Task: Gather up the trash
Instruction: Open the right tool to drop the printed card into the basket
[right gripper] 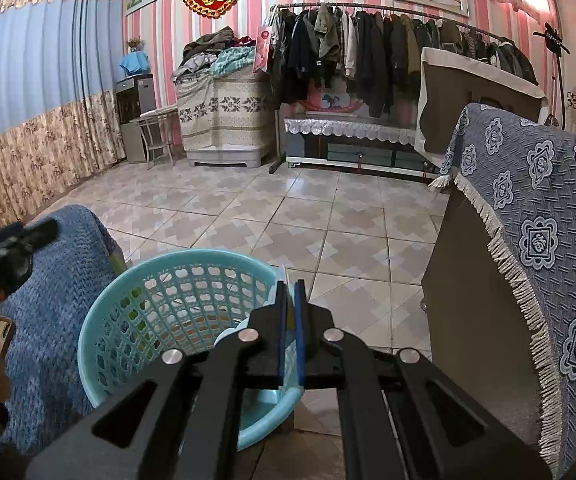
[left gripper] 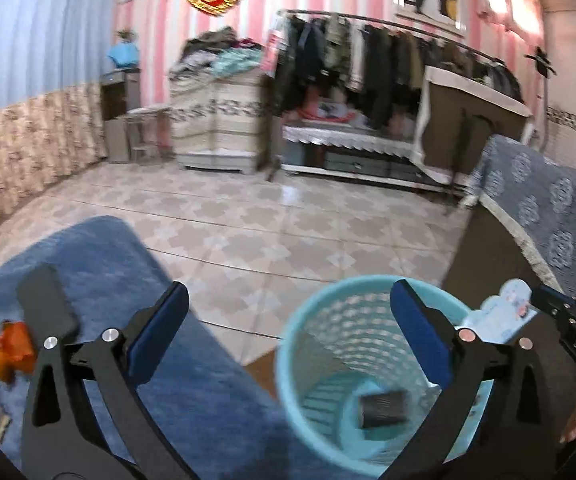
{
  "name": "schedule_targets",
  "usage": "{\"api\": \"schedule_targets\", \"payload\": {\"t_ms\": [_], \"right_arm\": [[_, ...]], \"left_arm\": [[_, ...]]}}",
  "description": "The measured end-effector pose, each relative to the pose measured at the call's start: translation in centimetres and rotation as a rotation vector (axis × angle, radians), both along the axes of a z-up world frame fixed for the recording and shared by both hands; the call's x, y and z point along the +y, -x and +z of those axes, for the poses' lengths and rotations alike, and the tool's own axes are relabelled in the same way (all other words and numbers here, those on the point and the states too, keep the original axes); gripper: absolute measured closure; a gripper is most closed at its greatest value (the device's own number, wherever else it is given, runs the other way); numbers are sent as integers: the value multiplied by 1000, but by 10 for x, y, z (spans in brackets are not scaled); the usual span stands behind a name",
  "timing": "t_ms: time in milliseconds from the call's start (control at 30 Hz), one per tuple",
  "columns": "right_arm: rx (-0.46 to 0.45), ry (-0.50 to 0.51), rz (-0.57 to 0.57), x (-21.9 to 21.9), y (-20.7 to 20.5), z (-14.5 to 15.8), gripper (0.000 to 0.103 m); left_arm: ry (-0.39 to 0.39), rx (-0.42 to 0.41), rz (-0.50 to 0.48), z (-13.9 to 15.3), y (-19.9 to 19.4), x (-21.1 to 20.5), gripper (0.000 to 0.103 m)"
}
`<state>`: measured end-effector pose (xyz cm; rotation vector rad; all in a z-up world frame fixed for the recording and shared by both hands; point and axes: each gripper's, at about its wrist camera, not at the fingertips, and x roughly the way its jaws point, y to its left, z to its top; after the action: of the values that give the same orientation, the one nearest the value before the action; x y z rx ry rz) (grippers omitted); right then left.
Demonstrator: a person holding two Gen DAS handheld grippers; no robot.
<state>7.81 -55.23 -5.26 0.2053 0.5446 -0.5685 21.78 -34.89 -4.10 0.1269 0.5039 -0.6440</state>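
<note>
A: Left gripper?
B: Jaws spread wide, nothing between them. It sits over the turquoise mesh wastebasket, lower centre of the left wrist view. A dark blocky item lies at the basket's bottom, blurred, can't name it.

A: Right gripper?
B: Clenched on a thin pale-blue card wrapper. In the left view the wrapper sticks out at lower right, just beside the basket rim. In the right wrist view only its edge shows between the pads, above the near rim of the basket.

A: Step?
B: Drop-off, I'd judge. Left looks done with its piece; right's wrapper is next in.

A: Next move needs?
B: Bring the right gripper's tips further over the basket mouth, then let go. The wrapper is light and flat, so it could flutter or catch on the rim; release low and centred.

A: Anything left to collect?
B: An orange crumpled scrap on the blue knit throw, lower left of the left view. Probably trash, can't be sure.
</note>
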Motion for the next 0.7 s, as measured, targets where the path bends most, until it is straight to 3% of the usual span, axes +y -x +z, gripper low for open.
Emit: {"api": "schedule_targets", "payload": {"t_ms": [333,367,467,567,700], "right_arm": [[23,19,22,19,-30,-10,95],[31,29,24,24,-34,-12,89],[37,47,45,34,-42,-15,38],[42,69,58,42,-43,-14,35],[19,61,71,47,-40,-6,16]], "left_arm": [[-7,-23,125,13,-10,57,5],[-3,-24,130,14,-10,61,5],[15,-13,147,16,-8,74,5],[14,-19,165,18,-6,86,5],[14,-34,193,22,-1,104,5]]}}
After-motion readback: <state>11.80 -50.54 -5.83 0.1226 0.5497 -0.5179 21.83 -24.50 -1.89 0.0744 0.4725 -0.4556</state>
